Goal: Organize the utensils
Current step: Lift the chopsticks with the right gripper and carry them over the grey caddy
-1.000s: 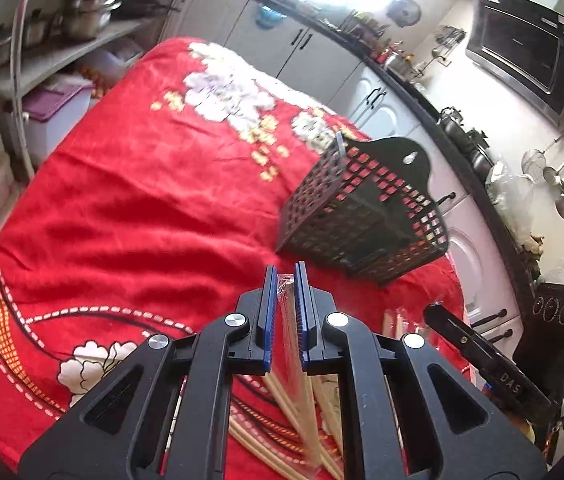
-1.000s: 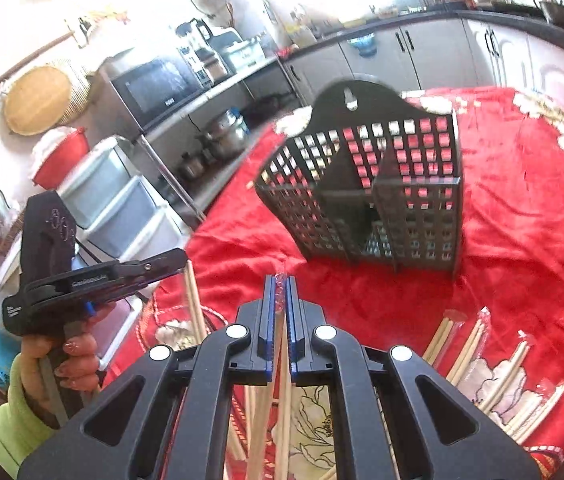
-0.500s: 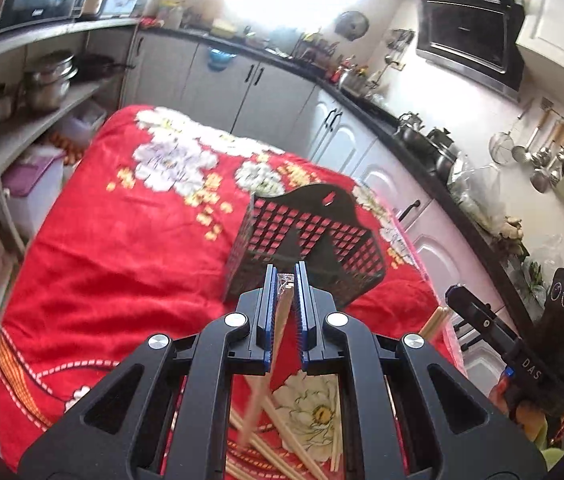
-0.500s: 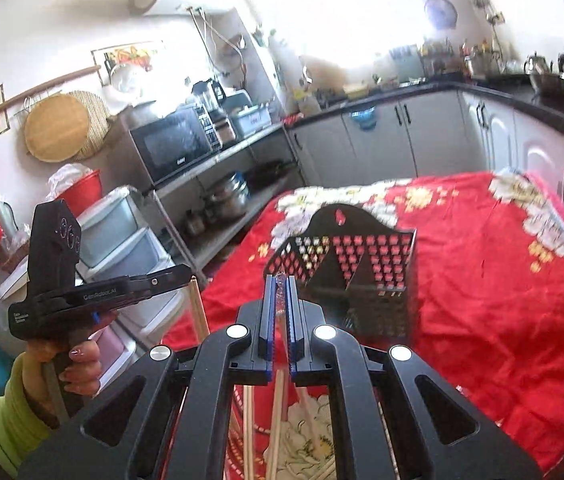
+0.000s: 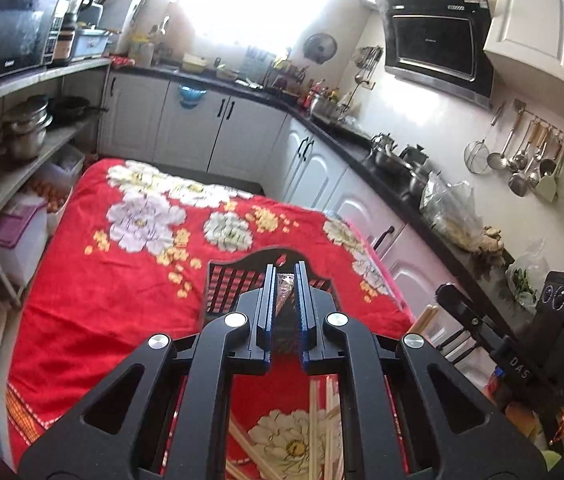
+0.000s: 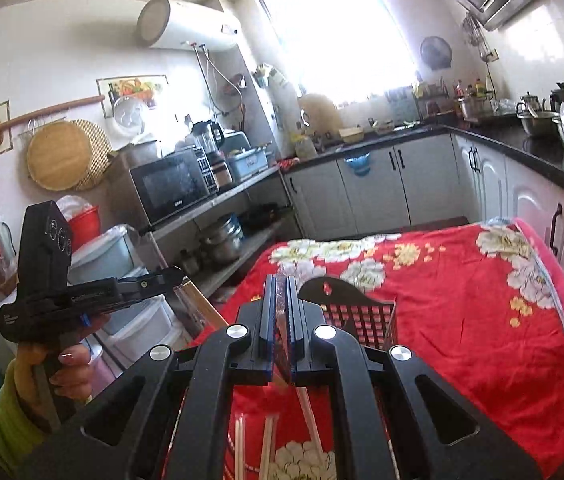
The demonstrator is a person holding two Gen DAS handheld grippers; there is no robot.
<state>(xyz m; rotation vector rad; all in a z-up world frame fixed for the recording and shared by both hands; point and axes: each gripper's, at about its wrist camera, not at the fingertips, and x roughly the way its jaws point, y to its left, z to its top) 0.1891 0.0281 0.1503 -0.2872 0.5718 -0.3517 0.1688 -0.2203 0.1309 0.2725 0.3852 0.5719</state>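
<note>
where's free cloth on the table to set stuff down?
Free: the red cloth left of the black basket, and beyond it toward the white cabinets. In the right wrist view, also right of the basket. Crowded: the near edge, strewn with wrapped chopsticks.

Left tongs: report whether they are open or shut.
Shut on a wrapped pair of chopsticks. In the left wrist view the left tongs show blue pads close together with the clear wrapper pinched between them.

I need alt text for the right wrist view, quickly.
The right gripper is shut on wrapped chopsticks, above a black slotted basket on a red floral cloth. At left, a hand holds the left gripper, also gripping chopsticks; more lie below.
</note>
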